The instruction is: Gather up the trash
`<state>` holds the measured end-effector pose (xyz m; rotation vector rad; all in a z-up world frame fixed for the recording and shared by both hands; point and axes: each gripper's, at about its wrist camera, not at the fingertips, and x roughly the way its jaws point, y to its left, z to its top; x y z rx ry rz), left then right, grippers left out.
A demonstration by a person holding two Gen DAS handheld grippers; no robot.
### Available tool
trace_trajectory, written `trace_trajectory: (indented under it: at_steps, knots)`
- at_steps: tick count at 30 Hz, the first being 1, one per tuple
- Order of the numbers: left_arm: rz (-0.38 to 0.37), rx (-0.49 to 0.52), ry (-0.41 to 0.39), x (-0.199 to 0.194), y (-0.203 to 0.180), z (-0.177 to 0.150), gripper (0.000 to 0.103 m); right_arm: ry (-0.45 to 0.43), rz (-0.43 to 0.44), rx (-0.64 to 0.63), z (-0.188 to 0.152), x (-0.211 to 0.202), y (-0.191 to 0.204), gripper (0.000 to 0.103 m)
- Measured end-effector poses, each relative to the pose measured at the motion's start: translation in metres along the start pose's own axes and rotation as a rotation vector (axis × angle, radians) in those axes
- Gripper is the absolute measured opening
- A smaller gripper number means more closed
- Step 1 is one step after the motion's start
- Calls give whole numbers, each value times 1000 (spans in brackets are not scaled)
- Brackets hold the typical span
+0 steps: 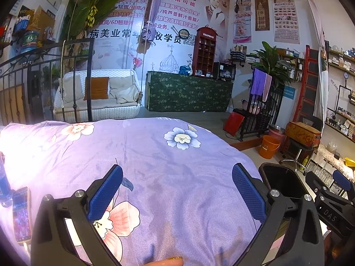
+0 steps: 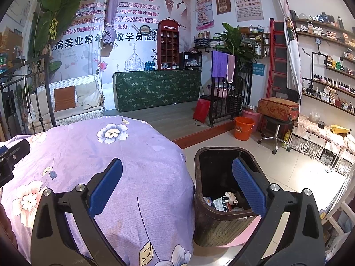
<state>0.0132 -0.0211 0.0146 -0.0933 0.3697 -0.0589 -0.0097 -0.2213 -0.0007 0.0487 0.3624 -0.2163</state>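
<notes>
A dark bin (image 2: 221, 223) stands on the floor right beside the bed, with crumpled wrappers and paper (image 2: 224, 200) at its bottom. My right gripper (image 2: 177, 187) hangs open above the bed's edge and the bin, its right pad over the bin's mouth, holding nothing. My left gripper (image 1: 177, 190) is open over the purple flowered bedspread (image 1: 168, 166), also with nothing in it. In the left wrist view the bin's rim (image 1: 278, 167) shows at the right, with the other gripper (image 1: 339, 197) past it.
A phone (image 1: 21, 214) and a blue object (image 1: 4, 186) lie at the bed's left edge. An orange bucket (image 2: 244, 127), a pink tub, a stool with a case (image 2: 278, 108) and shelves stand to the right. A black metal bed frame (image 1: 77, 79) rises at the far end.
</notes>
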Motion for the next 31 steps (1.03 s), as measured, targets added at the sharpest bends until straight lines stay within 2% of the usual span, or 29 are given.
trace_trajectory:
  at_steps: [31]
  knots:
    - [4, 11, 39, 9, 5, 1, 97, 27, 14, 4, 1, 11, 2, 97]
